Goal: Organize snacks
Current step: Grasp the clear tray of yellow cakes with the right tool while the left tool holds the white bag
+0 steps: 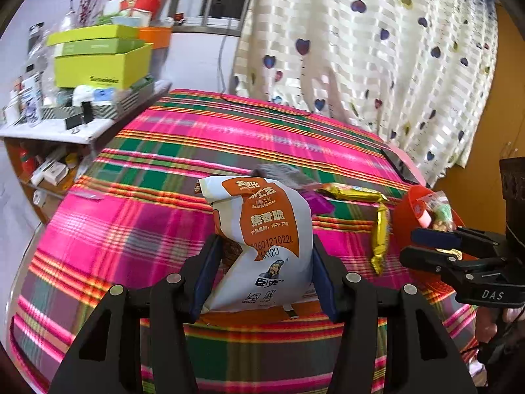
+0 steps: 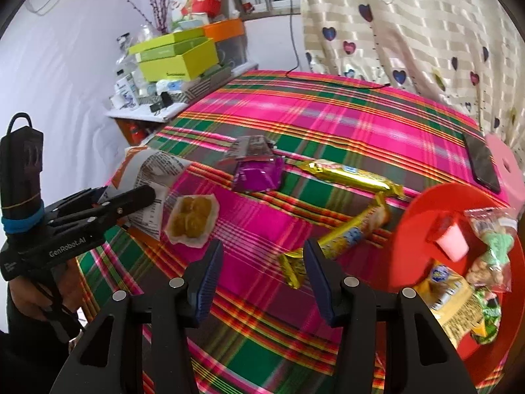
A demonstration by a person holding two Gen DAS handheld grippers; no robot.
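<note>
My left gripper [image 1: 264,272] is shut on a white and orange snack bag [image 1: 262,239], held upright above the plaid cloth; it also shows in the right wrist view [image 2: 147,180]. My right gripper [image 2: 262,272] is open and empty over the cloth, just left of a gold wrapped bar [image 2: 344,233]. A red bowl [image 2: 413,216] at the right holds several snack packets. A second gold bar [image 2: 351,174], a purple packet [image 2: 257,174] and a clear pack of yellow cakes [image 2: 192,216] lie on the cloth.
The table wears a pink and green plaid cloth [image 2: 328,115]. A black phone [image 2: 482,164] lies near the far right edge by a pink item [image 2: 505,161]. A cluttered shelf with green boxes [image 2: 177,55] stands at the back left. A heart curtain [image 2: 426,32] hangs behind.
</note>
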